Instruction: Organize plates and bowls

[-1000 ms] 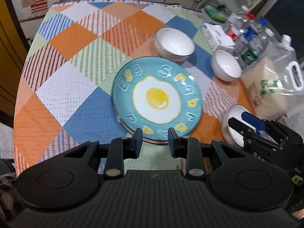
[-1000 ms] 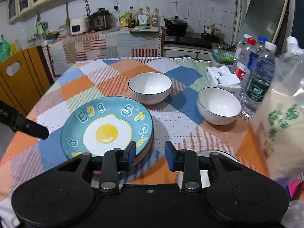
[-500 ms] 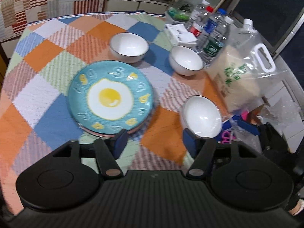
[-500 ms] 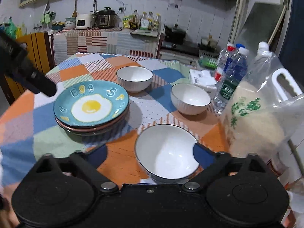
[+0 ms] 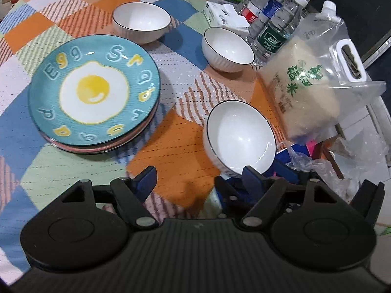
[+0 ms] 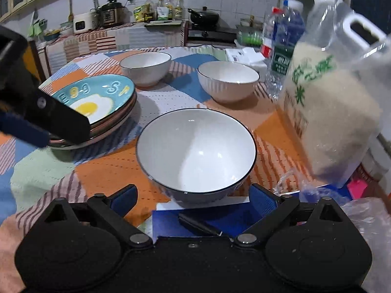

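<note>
A teal fried-egg plate [image 5: 94, 92] tops a small stack of plates on the checked tablecloth; it also shows in the right wrist view [image 6: 95, 100]. Three white bowls stand on the table: a near one [image 5: 240, 135] [image 6: 196, 152], a far left one [image 5: 141, 20] [image 6: 145, 67] and a far right one [image 5: 228, 48] [image 6: 228, 80]. My left gripper [image 5: 200, 179] is open and empty, above the table's near edge between the plates and the near bowl. My right gripper [image 6: 193, 199] is open, its fingers flanking the near bowl's base without touching it.
A clear bag of rice [image 5: 315, 80] [image 6: 334, 102] stands right of the near bowl. Several water bottles [image 5: 273, 26] and a tissue pack [image 5: 224, 15] sit at the far right. Crumpled plastic [image 5: 354, 161] lies past the table's right edge. My left gripper's finger [image 6: 44, 119] crosses the plate stack.
Both grippers opened wide from nearly shut. The left gripper swung right from over the plates toward the near bowl. The right gripper pulled back and now frames the near bowl.
</note>
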`<act>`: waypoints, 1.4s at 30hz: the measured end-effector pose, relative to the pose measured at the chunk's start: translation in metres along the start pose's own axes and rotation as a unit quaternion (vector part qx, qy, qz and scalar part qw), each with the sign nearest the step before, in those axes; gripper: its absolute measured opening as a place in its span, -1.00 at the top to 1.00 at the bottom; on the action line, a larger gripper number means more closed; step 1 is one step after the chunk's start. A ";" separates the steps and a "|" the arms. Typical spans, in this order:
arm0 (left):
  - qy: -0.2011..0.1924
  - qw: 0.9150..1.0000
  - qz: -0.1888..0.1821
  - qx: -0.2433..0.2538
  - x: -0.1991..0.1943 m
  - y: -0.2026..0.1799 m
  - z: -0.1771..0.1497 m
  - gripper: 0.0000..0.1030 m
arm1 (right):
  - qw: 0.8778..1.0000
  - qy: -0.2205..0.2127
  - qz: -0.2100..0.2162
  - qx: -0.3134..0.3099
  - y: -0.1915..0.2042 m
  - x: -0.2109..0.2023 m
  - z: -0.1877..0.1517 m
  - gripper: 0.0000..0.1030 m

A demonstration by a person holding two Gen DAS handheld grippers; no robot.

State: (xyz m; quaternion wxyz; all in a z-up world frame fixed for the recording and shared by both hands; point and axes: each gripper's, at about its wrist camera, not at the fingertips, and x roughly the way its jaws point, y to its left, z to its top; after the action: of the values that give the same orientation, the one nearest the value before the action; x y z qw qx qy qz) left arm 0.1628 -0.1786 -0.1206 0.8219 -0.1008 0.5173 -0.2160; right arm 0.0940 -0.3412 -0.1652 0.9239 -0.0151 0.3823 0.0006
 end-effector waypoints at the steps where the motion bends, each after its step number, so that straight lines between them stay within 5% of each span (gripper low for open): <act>1: 0.001 1.000 0.001 0.003 0.006 -0.003 0.001 -0.45 | 1.000 0.002 0.003 0.001 0.000 0.003 0.000 -0.93; 7: 0.018 0.999 -0.009 -0.030 0.042 -0.005 0.008 -0.28 | 1.000 0.003 -0.002 -0.003 0.001 0.020 0.002 -0.93; 11: 0.028 0.999 -0.008 -0.036 0.060 -0.006 0.010 0.33 | 1.000 0.004 0.007 0.019 -0.005 0.027 0.002 -0.93; 15: 0.031 0.998 -0.032 -0.040 0.064 -0.003 0.010 0.68 | 1.000 -0.002 0.008 0.012 -0.002 0.028 0.002 -0.91; 27: 0.033 0.999 -0.011 0.019 0.044 -0.012 0.010 0.68 | 1.000 -0.015 0.023 0.016 0.008 0.016 0.001 -0.89; 42: 0.050 0.998 0.022 0.028 -0.016 0.016 -0.014 0.67 | 0.998 -0.010 0.065 -0.006 0.056 -0.021 -0.006 -0.88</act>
State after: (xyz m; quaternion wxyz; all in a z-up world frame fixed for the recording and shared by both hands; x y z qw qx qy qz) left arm 0.1483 -0.1564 -0.1204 0.8021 -0.0559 0.5536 -0.2169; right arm 0.0740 -0.2849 -0.1564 0.9258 0.0045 0.3728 0.0629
